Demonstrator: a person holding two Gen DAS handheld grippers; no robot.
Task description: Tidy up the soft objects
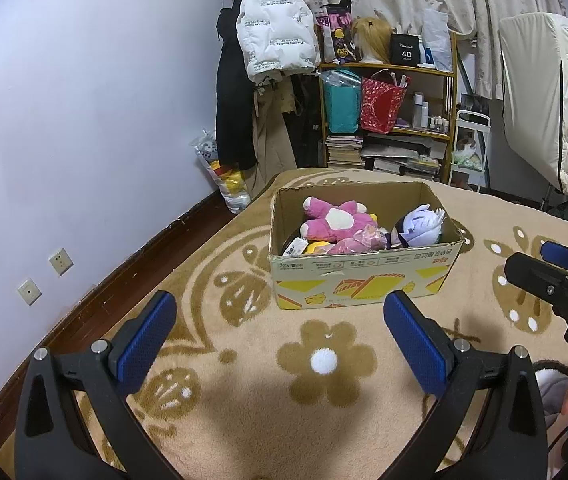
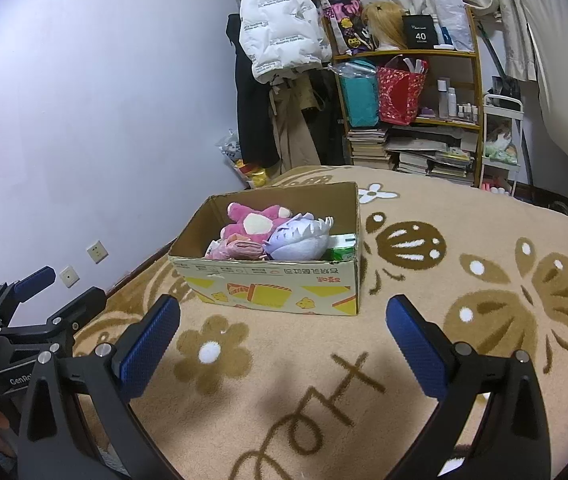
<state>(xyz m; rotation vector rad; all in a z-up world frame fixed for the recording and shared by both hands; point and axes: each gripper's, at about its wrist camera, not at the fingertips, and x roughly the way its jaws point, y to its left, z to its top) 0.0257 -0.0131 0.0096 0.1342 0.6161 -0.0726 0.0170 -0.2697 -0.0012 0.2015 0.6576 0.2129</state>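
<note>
An open cardboard box stands on the beige patterned blanket. It holds several plush toys: a pink bear, a pale purple-haired doll and a pink wrapped toy. The box also shows in the right wrist view, with the pink bear and purple doll inside. My left gripper is open and empty, short of the box. My right gripper is open and empty, also short of the box. The right gripper shows at the left view's right edge, the left gripper at the right view's left edge.
A wooden shelf with bags, books and bottles stands behind the bed. A white puffer jacket and dark clothes hang beside it. A lavender wall with sockets runs on the left. A white cart stands right of the shelf.
</note>
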